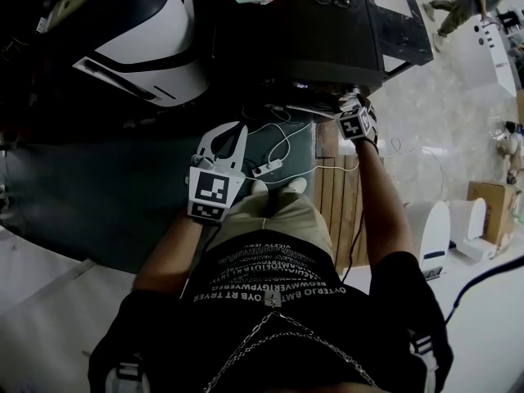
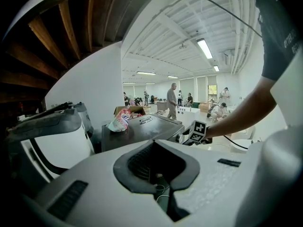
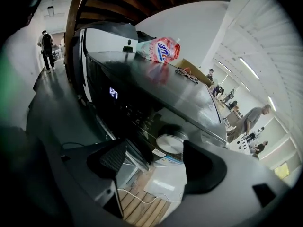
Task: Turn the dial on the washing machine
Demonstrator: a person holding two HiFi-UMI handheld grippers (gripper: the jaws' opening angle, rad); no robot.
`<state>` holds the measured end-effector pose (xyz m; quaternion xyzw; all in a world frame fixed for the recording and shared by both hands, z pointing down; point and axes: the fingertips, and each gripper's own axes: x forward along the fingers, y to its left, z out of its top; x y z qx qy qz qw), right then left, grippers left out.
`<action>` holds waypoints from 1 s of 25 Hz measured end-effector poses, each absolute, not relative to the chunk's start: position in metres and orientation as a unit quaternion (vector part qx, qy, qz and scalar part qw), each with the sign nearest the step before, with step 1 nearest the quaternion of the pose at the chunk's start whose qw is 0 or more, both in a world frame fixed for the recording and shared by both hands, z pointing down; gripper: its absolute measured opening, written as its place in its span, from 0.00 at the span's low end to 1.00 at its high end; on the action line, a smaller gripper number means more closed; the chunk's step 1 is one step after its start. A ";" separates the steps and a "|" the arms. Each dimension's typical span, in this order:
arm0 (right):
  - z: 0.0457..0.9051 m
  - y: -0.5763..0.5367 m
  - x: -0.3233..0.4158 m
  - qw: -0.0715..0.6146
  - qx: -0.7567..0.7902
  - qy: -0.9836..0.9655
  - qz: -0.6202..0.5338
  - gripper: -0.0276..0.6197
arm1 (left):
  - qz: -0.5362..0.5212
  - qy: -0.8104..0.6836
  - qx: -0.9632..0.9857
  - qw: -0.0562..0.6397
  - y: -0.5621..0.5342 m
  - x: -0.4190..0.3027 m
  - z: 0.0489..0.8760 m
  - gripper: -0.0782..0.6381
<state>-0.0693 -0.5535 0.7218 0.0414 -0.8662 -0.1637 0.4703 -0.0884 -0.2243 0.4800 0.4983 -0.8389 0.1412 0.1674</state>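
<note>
The dark washing machine [image 1: 327, 31] stands ahead, its front panel facing me. In the right gripper view its round silver dial [image 3: 171, 143] sits on the panel, right of a lit display [image 3: 113, 92]. My right gripper [image 3: 156, 162] is open, and the dial lies just ahead in the gap between its two dark pads, with neither pad touching it. The head view shows that gripper [image 1: 354, 113] pressed up to the panel's right end, covering the dial. My left gripper [image 1: 223, 142] hangs lower, in front of my legs, shut on nothing.
A pink-and-white pouch [image 3: 158, 50] and a pair of glasses [image 3: 187, 75] lie on the machine's lid. A white appliance [image 1: 155, 39] stands to the left. A power strip with white cables [image 1: 266, 169] lies on the floor by a wooden pallet [image 1: 336, 195]. People stand far behind.
</note>
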 end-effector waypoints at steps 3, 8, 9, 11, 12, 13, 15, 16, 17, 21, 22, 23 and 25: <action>0.685 -0.540 -0.072 0.404 0.039 -0.902 -0.147 0.40 | 0.135 -0.843 0.497 0.155 -0.223 -0.088 0.468 0.12; 0.584 -0.491 -0.038 0.284 0.046 -0.949 -0.131 0.04 | 0.132 -0.846 0.497 0.143 -0.215 -0.084 0.449 0.12; 0.568 -0.484 -0.028 0.268 0.047 -0.955 -0.119 0.04 | 0.132 -0.845 0.499 0.141 -0.214 -0.083 0.445 0.12; 0.536 -0.467 -0.006 0.235 0.048 -0.967 -0.089 0.04 | 0.129 -0.843 0.504 0.138 -0.213 -0.078 0.431 0.12; 0.521 -0.458 0.005 0.219 0.051 -0.971 -0.076 0.04 | 0.127 -0.841 0.508 0.135 -0.213 -0.074 0.423 0.12; 0.505 -0.449 0.016 0.203 0.056 -0.975 -0.069 0.04 | 0.126 -0.840 0.511 0.129 -0.212 -0.071 0.415 0.12; 0.476 -0.437 0.033 0.176 0.067 -0.980 -0.064 0.04 | 0.126 -0.839 0.517 0.113 -0.212 -0.067 0.398 0.12; 0.464 -0.433 0.038 0.167 0.071 -0.981 -0.063 0.04 | 0.123 -0.839 0.520 0.105 -0.213 -0.066 0.390 0.12; 0.453 -0.429 0.042 0.160 0.071 -0.983 -0.063 0.04 | 0.119 -0.839 0.522 0.099 -0.214 -0.065 0.383 0.12; 0.414 -0.419 0.049 0.142 0.062 -0.986 -0.067 0.04 | 0.110 -0.838 0.527 0.090 -0.216 -0.057 0.367 0.12; 0.404 -0.416 0.049 0.135 0.061 -0.987 -0.061 0.04 | 0.115 -0.836 0.528 0.089 -0.216 -0.056 0.364 0.12; 0.394 -0.412 0.049 0.128 0.059 -0.988 -0.055 0.04 | 0.117 -0.836 0.529 0.089 -0.215 -0.054 0.363 0.12; 0.378 -0.404 0.048 0.118 0.053 -0.990 -0.052 0.04 | 0.113 -0.835 0.531 0.089 -0.216 -0.053 0.361 0.12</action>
